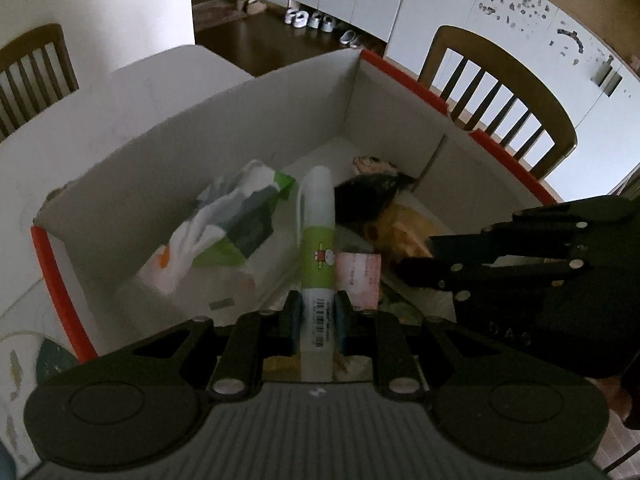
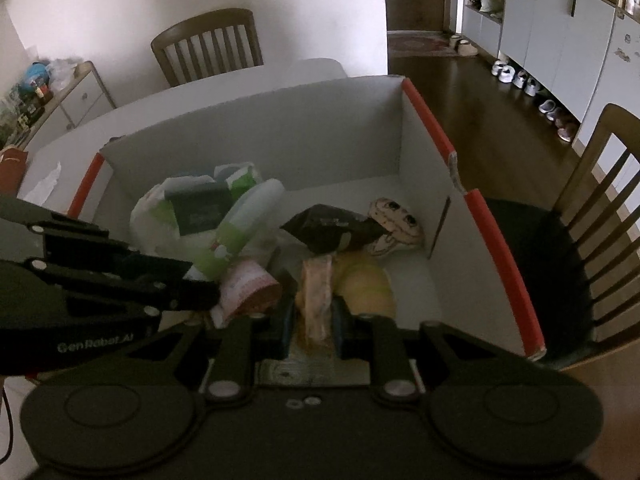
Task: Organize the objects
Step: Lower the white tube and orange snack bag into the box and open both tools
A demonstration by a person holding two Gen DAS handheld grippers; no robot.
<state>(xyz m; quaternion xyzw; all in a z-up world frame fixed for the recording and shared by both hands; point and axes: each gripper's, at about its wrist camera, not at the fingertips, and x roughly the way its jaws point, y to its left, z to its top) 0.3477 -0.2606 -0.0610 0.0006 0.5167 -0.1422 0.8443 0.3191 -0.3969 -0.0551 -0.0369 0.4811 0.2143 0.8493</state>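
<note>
A white cardboard box point(image 1: 160, 184) point(image 2: 280, 136) with red edges holds several items. My left gripper point(image 1: 317, 312) is shut on the lower end of a white and green tube point(image 1: 318, 240), which points into the box. In the right wrist view the left gripper point(image 2: 200, 284) comes in from the left with the tube point(image 2: 244, 224). My right gripper point(image 2: 312, 312) is shut on a flat pink and beige packet point(image 2: 318, 292) over the box's near side. The right gripper point(image 1: 412, 272) also shows at the right of the left wrist view.
In the box lie a green and white bag point(image 2: 192, 204), a dark pouch point(image 2: 328, 224), a pink-white packet point(image 2: 248, 284), a yellow item point(image 2: 364, 284) and a cloth with a face point(image 2: 396, 224). Wooden chairs point(image 2: 208, 44) point(image 1: 500, 92) flank the white table point(image 1: 140, 84).
</note>
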